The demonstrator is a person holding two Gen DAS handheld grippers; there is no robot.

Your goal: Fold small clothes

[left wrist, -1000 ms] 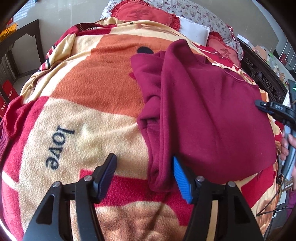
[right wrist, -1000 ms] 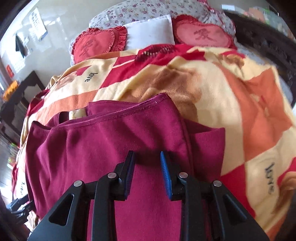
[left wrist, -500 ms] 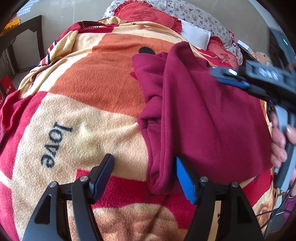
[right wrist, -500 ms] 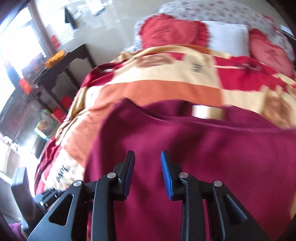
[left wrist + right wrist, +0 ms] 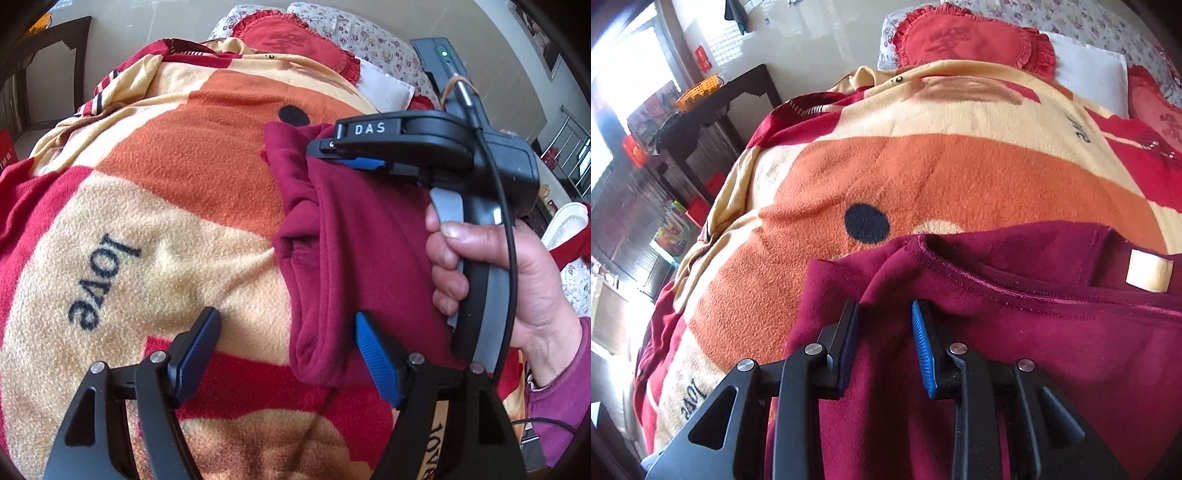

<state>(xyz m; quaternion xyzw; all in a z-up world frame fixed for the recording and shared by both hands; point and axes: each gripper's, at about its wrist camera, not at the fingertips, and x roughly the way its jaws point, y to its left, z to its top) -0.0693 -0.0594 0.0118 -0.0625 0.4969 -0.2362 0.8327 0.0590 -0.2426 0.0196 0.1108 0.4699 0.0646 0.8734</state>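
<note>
A dark red fleece garment (image 5: 354,236) lies partly folded on a patterned blanket (image 5: 184,166). My left gripper (image 5: 286,343) is open, low over the garment's near folded corner, which sits between its fingers. My right gripper (image 5: 884,332) is open a little, its jaws over the garment's (image 5: 1015,332) far corner by the neckline. A cream label (image 5: 1148,271) shows inside the neck. In the left wrist view the right gripper (image 5: 332,151) reaches across the garment's far edge, held in a hand (image 5: 491,273).
The blanket (image 5: 942,166) covers a bed, with red heart cushions (image 5: 971,40) and a white pillow (image 5: 1089,74) at the head. A dark side table (image 5: 713,103) stands left of the bed.
My right gripper has swung across the garment from its right side to its far left corner. My left gripper has stayed put, open at the near corner.
</note>
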